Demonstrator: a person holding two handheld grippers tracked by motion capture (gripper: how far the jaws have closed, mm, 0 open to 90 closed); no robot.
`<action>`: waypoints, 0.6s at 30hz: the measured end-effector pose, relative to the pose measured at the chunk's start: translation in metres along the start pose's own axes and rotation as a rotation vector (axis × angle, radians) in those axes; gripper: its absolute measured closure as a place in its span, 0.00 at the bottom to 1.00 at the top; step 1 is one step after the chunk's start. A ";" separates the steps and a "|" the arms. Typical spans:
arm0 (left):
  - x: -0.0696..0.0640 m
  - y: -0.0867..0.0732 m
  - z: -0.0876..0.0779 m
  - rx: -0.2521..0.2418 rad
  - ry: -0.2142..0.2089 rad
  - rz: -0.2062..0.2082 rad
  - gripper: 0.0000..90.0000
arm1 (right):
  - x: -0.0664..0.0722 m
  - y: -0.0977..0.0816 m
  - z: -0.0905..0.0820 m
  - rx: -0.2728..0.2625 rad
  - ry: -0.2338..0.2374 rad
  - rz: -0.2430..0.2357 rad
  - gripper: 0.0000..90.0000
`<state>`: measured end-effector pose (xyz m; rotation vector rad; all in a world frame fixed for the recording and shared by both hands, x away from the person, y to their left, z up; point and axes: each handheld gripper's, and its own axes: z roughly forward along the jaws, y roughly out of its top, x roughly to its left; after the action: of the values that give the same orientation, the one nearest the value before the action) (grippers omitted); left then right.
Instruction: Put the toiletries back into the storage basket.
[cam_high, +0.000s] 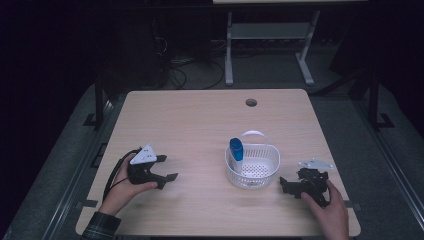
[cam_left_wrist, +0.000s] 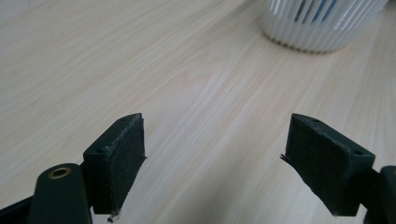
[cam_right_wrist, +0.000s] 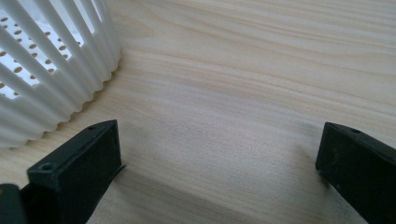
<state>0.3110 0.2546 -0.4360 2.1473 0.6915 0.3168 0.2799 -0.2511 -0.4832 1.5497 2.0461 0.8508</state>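
A white slatted basket (cam_high: 252, 176) stands right of the table's middle, and a blue object (cam_high: 236, 149) leans upright against its left inner wall. My left gripper (cam_high: 167, 169) rests on the table at the front left, open and holding nothing, pointing toward the basket (cam_left_wrist: 322, 25) some way off. My right gripper (cam_high: 284, 184) sits just right of the basket, open, nothing between its jaws. In the right gripper view the basket wall (cam_right_wrist: 51, 70) is close at the left. Blue shows through the slats (cam_left_wrist: 322, 11) in the left gripper view.
The light wooden table (cam_high: 200, 125) has a round cable hole (cam_high: 251, 102) near its far edge. Dark floor, cables and a metal desk frame (cam_high: 270, 35) lie beyond it. A person's hands hold both grippers near the front edge.
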 end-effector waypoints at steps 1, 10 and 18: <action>0.002 -0.006 -0.002 0.012 0.011 -0.006 0.22 | 0.000 0.000 0.000 0.000 0.000 0.000 0.00; 0.015 -0.032 -0.011 0.082 0.062 -0.053 0.22 | 0.000 0.000 0.000 0.000 0.000 0.000 0.00; 0.020 -0.043 -0.008 0.142 0.080 -0.070 0.22 | 0.000 0.000 0.000 0.000 0.000 0.000 0.00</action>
<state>0.3079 0.2921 -0.4653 2.2479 0.8551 0.3261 0.2799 -0.2510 -0.4832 1.5501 2.0461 0.8506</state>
